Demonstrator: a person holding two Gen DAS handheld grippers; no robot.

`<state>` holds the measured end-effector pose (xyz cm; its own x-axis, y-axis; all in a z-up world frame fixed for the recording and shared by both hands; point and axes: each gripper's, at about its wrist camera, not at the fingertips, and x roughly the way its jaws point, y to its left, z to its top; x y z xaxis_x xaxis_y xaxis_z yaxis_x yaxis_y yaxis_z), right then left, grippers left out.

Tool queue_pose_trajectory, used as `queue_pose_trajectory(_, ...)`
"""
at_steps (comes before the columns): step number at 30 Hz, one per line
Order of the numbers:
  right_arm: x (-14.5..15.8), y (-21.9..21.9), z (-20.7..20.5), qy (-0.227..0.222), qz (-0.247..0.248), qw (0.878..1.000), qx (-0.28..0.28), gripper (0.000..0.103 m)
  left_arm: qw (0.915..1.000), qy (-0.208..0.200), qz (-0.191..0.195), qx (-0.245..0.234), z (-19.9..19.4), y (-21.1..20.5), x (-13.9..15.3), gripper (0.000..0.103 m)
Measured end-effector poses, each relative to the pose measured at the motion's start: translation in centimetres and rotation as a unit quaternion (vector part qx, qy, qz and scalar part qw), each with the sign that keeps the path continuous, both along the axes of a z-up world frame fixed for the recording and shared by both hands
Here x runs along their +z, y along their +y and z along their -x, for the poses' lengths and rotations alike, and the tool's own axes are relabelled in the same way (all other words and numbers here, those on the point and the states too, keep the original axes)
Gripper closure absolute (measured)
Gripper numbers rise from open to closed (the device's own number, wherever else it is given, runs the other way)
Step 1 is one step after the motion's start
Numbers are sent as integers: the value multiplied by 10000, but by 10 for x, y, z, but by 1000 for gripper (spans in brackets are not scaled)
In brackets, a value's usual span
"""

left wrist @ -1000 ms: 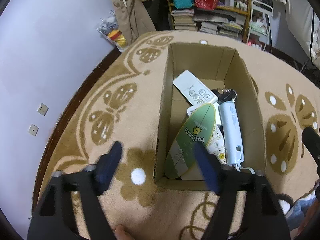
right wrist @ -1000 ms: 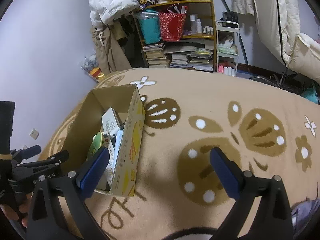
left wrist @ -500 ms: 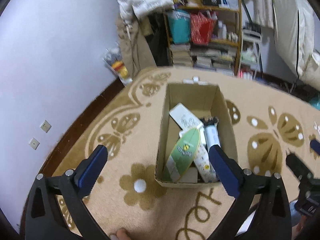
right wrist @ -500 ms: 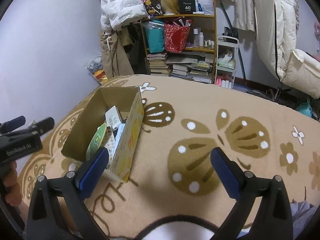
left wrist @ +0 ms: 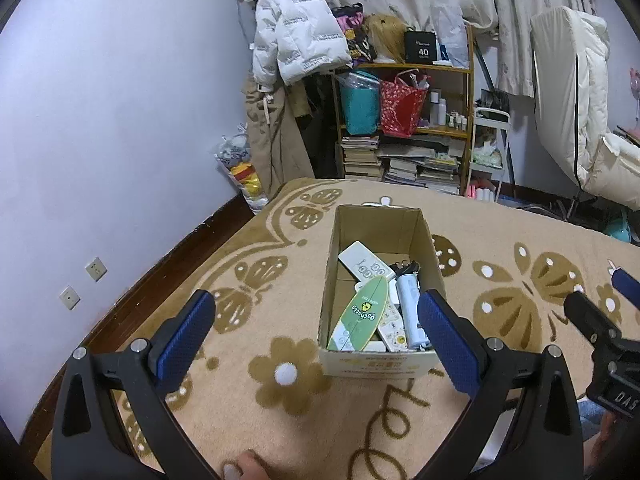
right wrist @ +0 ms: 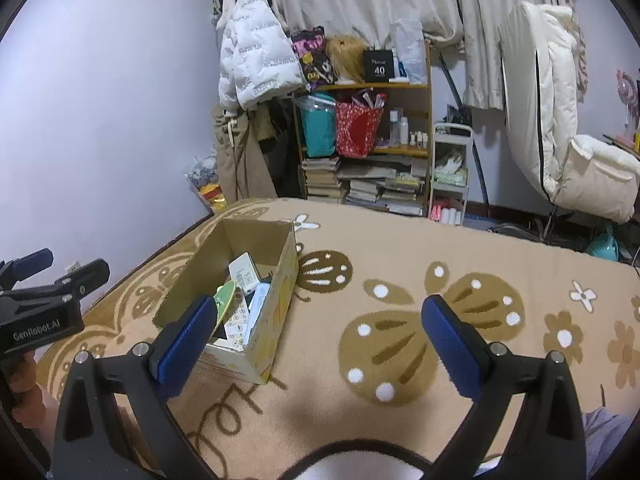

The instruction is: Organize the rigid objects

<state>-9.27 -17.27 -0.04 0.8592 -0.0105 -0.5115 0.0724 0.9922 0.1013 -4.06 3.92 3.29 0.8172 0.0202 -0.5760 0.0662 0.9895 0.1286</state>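
An open cardboard box [left wrist: 378, 360] [right wrist: 276, 320] stands on the patterned beige blanket [left wrist: 500, 248]. Inside lie a green leaf-shaped remote [left wrist: 362, 316] [right wrist: 225, 298], a white remote [left wrist: 362, 262] [right wrist: 245, 272], a white cylinder-shaped device [left wrist: 408, 312], dark keys [left wrist: 406, 268] and another patterned remote [left wrist: 390, 322]. My left gripper [left wrist: 316, 338] hangs above and in front of the box, wide open and empty. My right gripper [right wrist: 318, 338] is wide open and empty too, over the blanket to the right of the box.
A crowded shelf [right wrist: 364, 140] with books, bags and bottles stands beyond the blanket. A white jacket [left wrist: 296, 44] hangs by the purple wall [left wrist: 100, 120]. A cream folded mattress [right wrist: 560, 128] leans at right. A hand [left wrist: 244, 466] shows at the bottom edge.
The left gripper's jaws spread wider, and it rose and pulled back from the box, leaving the green remote inside. The right gripper also lifted and backed away.
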Motion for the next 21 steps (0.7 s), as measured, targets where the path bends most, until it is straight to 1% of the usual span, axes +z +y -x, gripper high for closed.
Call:
queue_pose_trajectory(7,4,-4,8,-125,46,9999,-34,0,9995,-298,93,-49,18,5,7,3)
queue_pose_trajectory(9,4,-5,8,-135,21,9999,-50,0,9995,-326,37,30,18,5,6,3)
queue_pose_trajectory(16,-2,-7,5,-96,-12,9999,-44,0,9998,-163,-62,-33,9,-1,-3,3)
queue_pose_trajectory(21,-13,-15,-3,98,-154,9998,-48,0,9998,-81,-161,-114,5,-8,-9,3)
